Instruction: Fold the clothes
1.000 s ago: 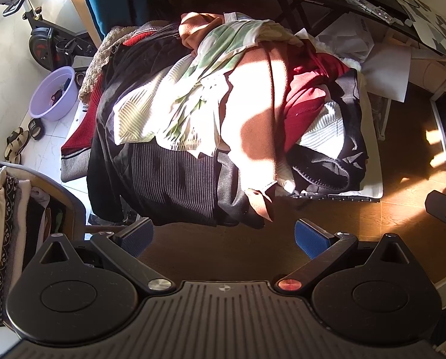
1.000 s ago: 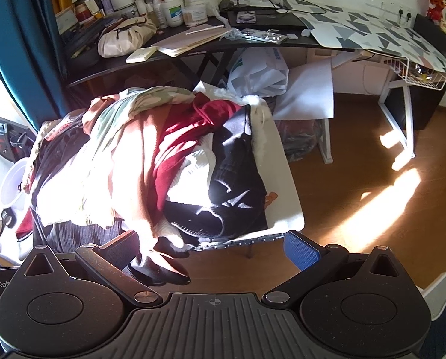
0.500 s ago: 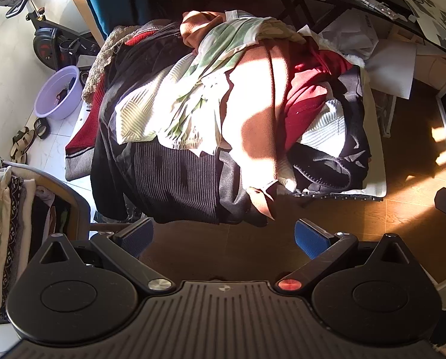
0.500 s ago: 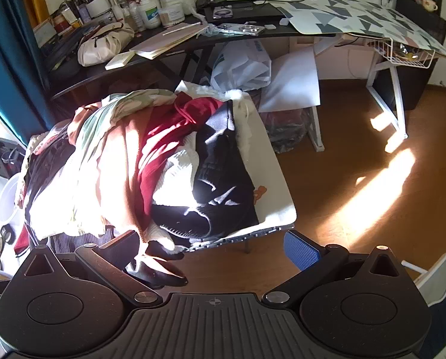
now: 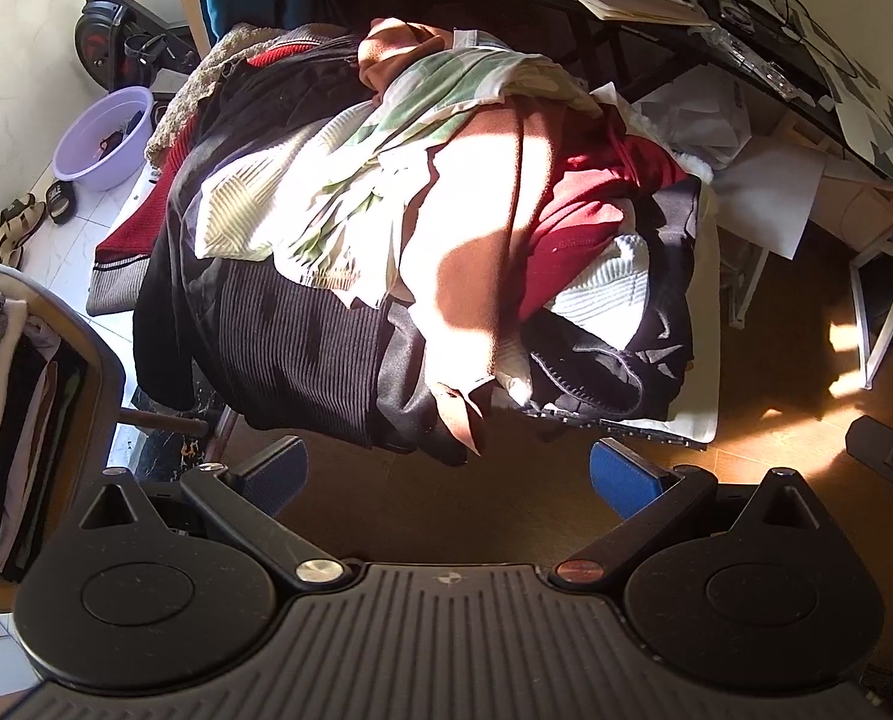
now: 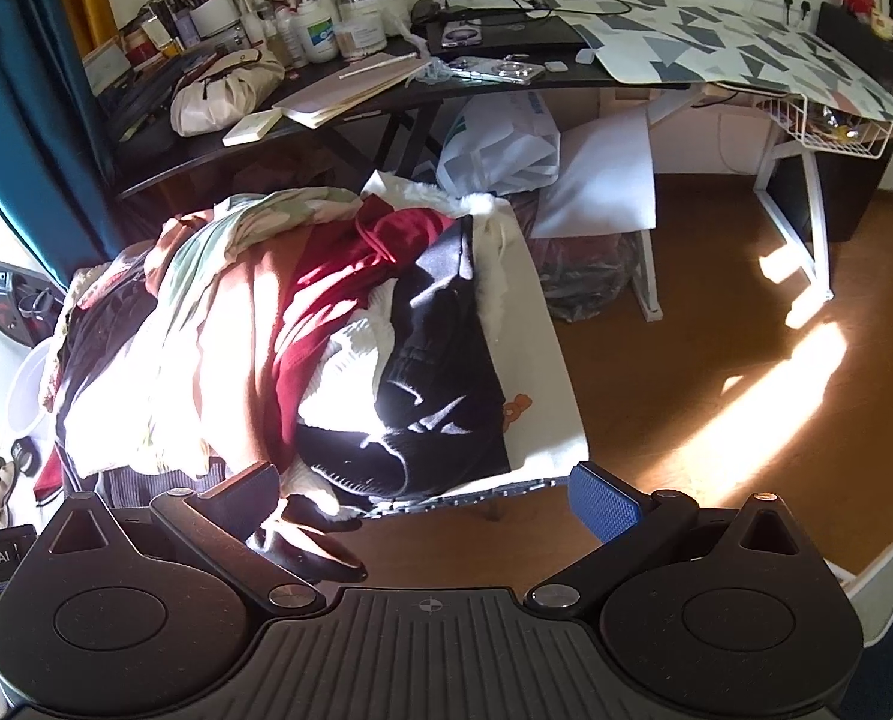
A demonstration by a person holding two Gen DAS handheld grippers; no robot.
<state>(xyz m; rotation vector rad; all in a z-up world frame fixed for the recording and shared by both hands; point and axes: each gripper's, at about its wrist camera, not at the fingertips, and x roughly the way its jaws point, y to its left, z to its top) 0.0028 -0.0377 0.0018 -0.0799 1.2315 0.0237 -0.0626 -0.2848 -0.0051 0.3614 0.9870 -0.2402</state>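
Observation:
A heap of unfolded clothes (image 5: 446,228) covers a small white table (image 5: 701,420): a tan garment (image 5: 482,276), a green-and-white shirt (image 5: 350,180), a dark red top (image 5: 584,222) and black knitwear (image 5: 284,354). The same heap (image 6: 278,336) shows in the right wrist view, with a black garment (image 6: 440,360) on its right side. My left gripper (image 5: 449,474) hangs open above the floor in front of the heap, holding nothing. My right gripper (image 6: 425,492) is open too, just short of the table's near edge, its fingers empty.
A cluttered black desk (image 6: 350,102) stands behind the heap, with a white bag (image 6: 500,150) beneath it. A patterned desk on white legs (image 6: 794,228) is at the right. A purple basin (image 5: 104,138) sits on tiles at left. Folded clothes (image 5: 8,396) are stacked at the near left.
Both grippers have drifted slightly, so the heap sits a little differently in each view. Both stay open and empty; the clothes have not moved.

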